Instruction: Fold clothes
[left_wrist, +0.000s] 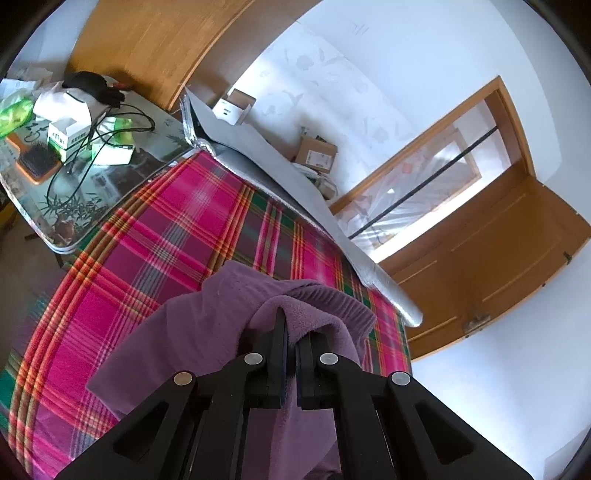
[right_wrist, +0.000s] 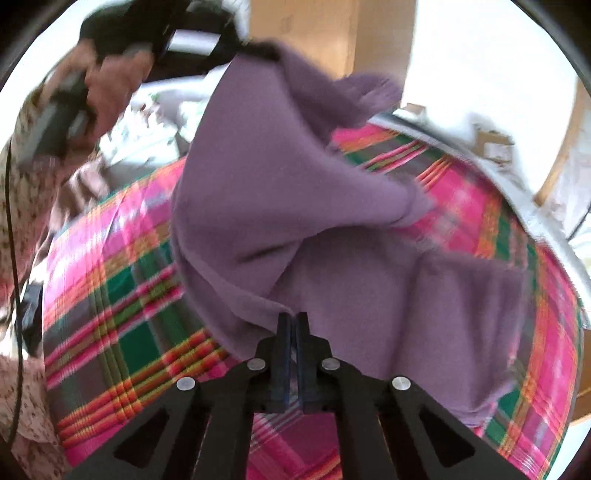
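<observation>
Purple garment (left_wrist: 207, 332) lies partly on the plaid sheet (left_wrist: 155, 236) covering the bed, lower centre of the left wrist view. Left gripper (left_wrist: 291, 332) fingers are clenched on a fold of the garment; fleece drapes over the right finger and hangs down between them.

In the right wrist view the garment (right_wrist: 280, 206) is lifted in the upper centre, pulled up toward the top left where a hand (right_wrist: 107, 92) grips the other tool, and it spills down across the sheet (right_wrist: 122, 295) to the lower right. Right gripper (right_wrist: 293, 321) fingers are pressed together at the garment's lower edge, bottom centre; the frame is blurred, so whether cloth is pinched between them is hard to tell.

Left wrist view, upper left: a glass-topped worktop (left_wrist: 110, 184) with boxes (left_wrist: 70, 136), a brush (left_wrist: 37, 162) and cables (left_wrist: 110, 125). A grey rolled mat (left_wrist: 303, 206) runs along the bed's far edge. Wooden door (left_wrist: 491, 266) at right.
</observation>
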